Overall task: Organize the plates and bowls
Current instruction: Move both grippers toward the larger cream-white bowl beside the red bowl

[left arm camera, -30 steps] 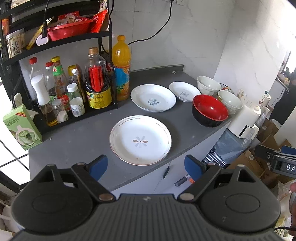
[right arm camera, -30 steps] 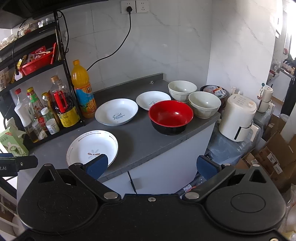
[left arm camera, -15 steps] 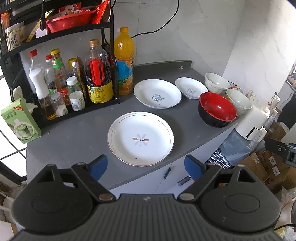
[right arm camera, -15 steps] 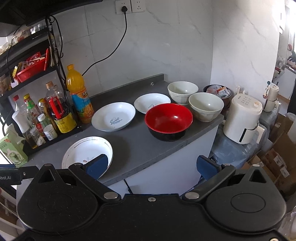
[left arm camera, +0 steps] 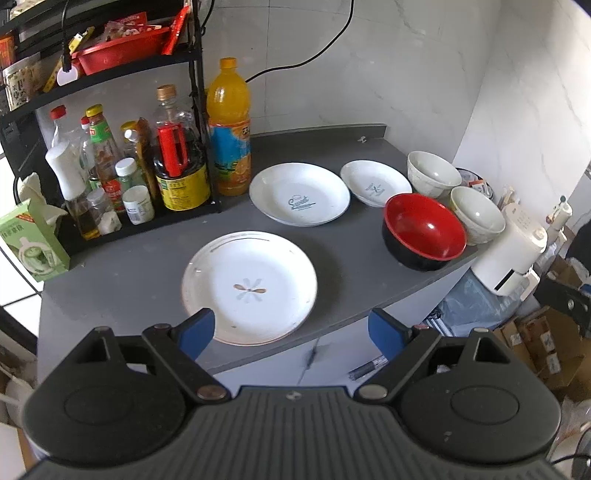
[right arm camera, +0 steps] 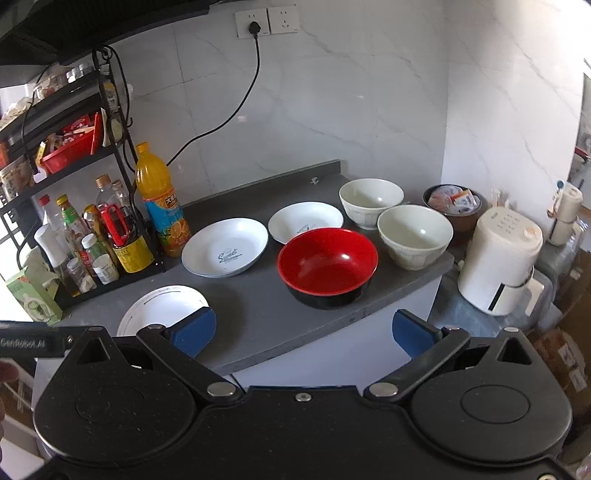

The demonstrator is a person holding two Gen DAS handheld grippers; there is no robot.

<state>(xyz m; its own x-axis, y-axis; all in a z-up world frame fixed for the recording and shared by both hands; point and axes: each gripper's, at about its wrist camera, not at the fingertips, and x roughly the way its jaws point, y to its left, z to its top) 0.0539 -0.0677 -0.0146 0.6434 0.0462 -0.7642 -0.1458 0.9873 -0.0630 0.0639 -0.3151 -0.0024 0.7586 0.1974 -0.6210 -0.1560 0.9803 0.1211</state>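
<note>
On the grey counter (left arm camera: 147,269) lie three white plates: a flower-marked plate (left arm camera: 249,286) at the front, a "Sweet" plate (left arm camera: 299,194) behind it and a smaller plate (left arm camera: 375,183) to its right. A red bowl (left arm camera: 424,229) and two cream bowls (left arm camera: 434,177) (left arm camera: 476,214) stand at the right end. My left gripper (left arm camera: 291,330) hovers open over the near rim of the flower plate. My right gripper (right arm camera: 304,330) hangs open before the counter edge, short of the red bowl (right arm camera: 328,264), with the cream bowls (right arm camera: 371,201) (right arm camera: 415,234) beyond.
A black rack (left arm camera: 110,155) of sauce bottles and an orange drink bottle (left arm camera: 229,125) fill the counter's left back. A green carton (left arm camera: 31,240) stands at the far left. A white appliance (right arm camera: 500,262) and cardboard boxes sit right of the counter. A cable hangs from the wall socket (right arm camera: 255,24).
Both grippers have moved closer to the counter and a little higher; the flower plate now lies nearer the left fingertips. Dishes have not moved. Both grippers stay open.
</note>
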